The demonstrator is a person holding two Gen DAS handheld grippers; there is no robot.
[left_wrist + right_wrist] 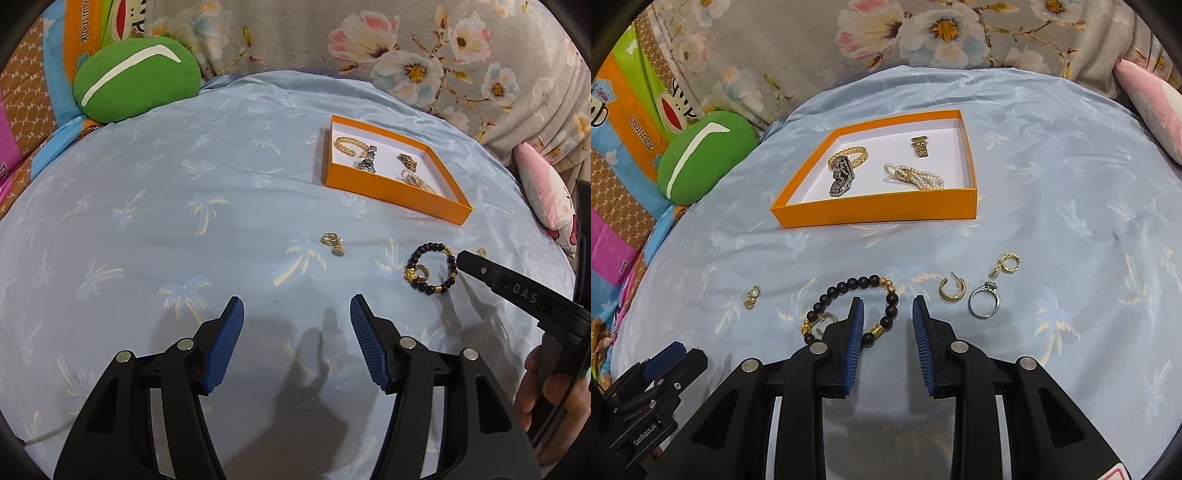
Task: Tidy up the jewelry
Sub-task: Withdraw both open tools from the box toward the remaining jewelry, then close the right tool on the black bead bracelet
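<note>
An orange tray (879, 212) (391, 190) on the light blue bedspread holds a gold bangle (849, 155), a silver watch (842, 181), a gold clasp piece (919, 146) and a pearl bracelet (916, 177). A dark bead bracelet (857, 295) (430, 271) with gold beads lies on the cloth, a small gold ring (825, 319) inside it. My right gripper (888, 306) is open, its fingers straddling the bracelet's right side. My left gripper (297, 310) is open and empty over bare cloth. A gold earring (332, 243) (752, 297) lies ahead of it.
To the right of the bracelet lie a gold hoop earring (953, 290), a silver ring (984, 302) and a gold hoop with charm (1006, 264). A green cushion (136, 79) sits at the far left, a pink pillow (550, 195) at the right, and a floral blanket (406, 40) behind.
</note>
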